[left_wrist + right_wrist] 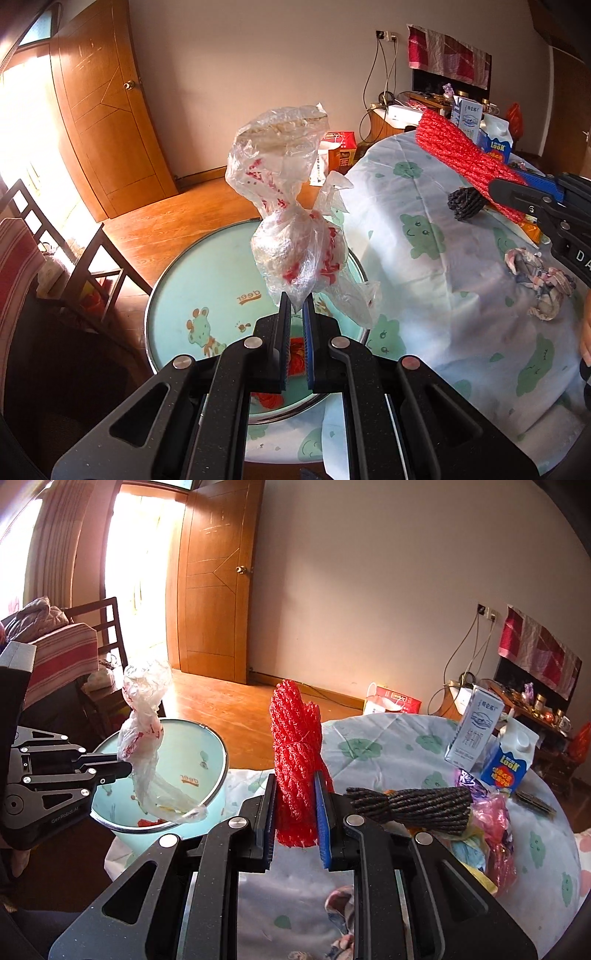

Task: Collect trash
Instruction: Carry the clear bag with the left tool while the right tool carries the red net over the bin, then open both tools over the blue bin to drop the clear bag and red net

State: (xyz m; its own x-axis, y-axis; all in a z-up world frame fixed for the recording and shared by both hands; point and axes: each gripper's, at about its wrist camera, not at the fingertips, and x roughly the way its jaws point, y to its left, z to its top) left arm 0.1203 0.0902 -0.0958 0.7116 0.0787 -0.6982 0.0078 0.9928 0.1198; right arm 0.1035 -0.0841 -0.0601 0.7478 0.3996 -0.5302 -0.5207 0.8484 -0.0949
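My left gripper (295, 306) is shut on a knotted clear plastic bag (291, 221) with red print, held above a light-blue bin (177, 295) with a giraffe print. The bag (144, 723) and left gripper (123, 770) also show in the right wrist view, over the bin (207, 753). My right gripper (295, 794) is shut on a red foam net bundle (295, 746), held above the table. That bundle (465, 151) and the right gripper (517, 199) appear at the right of the left wrist view.
A round table with a cloud-print cloth (443, 295) carries a black foam net bundle (410, 806), two milk cartons (508, 760), crumpled wrappers (539, 280) and pink plastic (495, 819). Some red trash lies in the bin. A chair (107, 635) stands to the left.
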